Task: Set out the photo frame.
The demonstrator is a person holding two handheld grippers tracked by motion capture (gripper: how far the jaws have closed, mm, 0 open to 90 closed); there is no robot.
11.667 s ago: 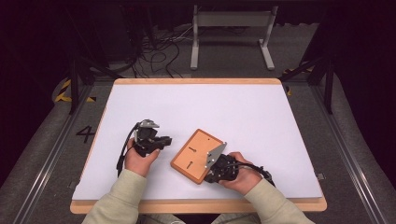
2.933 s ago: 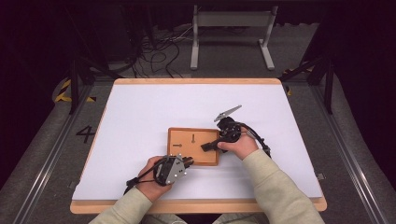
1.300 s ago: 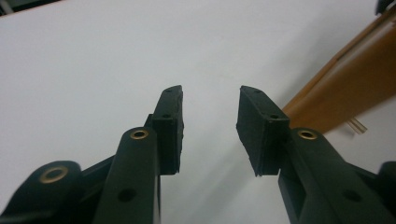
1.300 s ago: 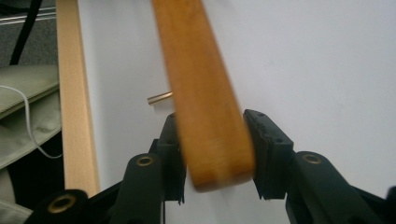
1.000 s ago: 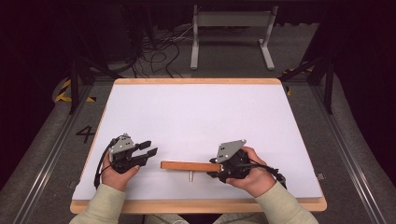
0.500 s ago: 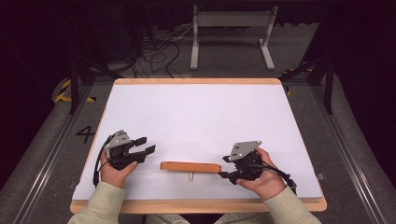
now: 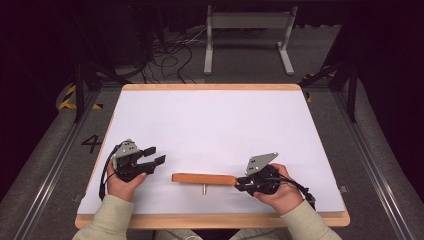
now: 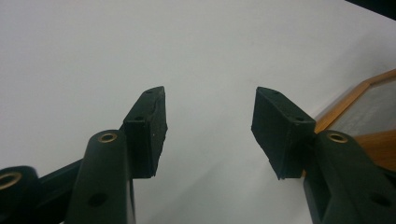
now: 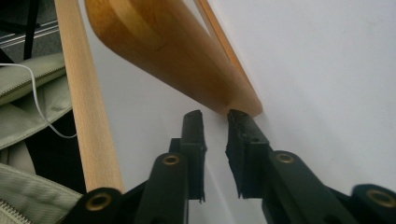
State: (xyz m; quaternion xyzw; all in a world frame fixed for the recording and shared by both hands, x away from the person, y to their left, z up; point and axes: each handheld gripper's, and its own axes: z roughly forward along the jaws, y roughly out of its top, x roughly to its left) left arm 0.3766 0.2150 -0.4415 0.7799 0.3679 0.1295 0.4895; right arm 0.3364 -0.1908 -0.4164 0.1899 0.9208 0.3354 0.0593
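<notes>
A wooden picture frame [image 7: 205, 178] stands on its long edge near the table's front, a small peg [image 7: 203, 189] poking out toward me. My right gripper [image 7: 239, 184] sits at its right end. In the right gripper view the jaws [image 9: 215, 119] have just been closing to a narrow gap with nothing between them, and the frame's corner [image 9: 173, 51] lies just past the tips. My left gripper [image 7: 154, 155] rests to the left of the frame, apart from it. Its jaws [image 8: 208, 121] have just been opening and stand wide with nothing between them, the frame [image 8: 369, 107] at the right.
The white table top [image 7: 215, 125] has a wooden rim [image 9: 86, 107] along its front, close to my right hand. A person's light sleeve [image 9: 28, 84] lies below that rim. Cables and a metal stand [image 7: 245, 30] sit on the floor beyond the table.
My right gripper has slid right off the frame's end and narrowed its jaws. The frame stays standing on its edge. My left gripper has kept its place with jaws spread wider.
</notes>
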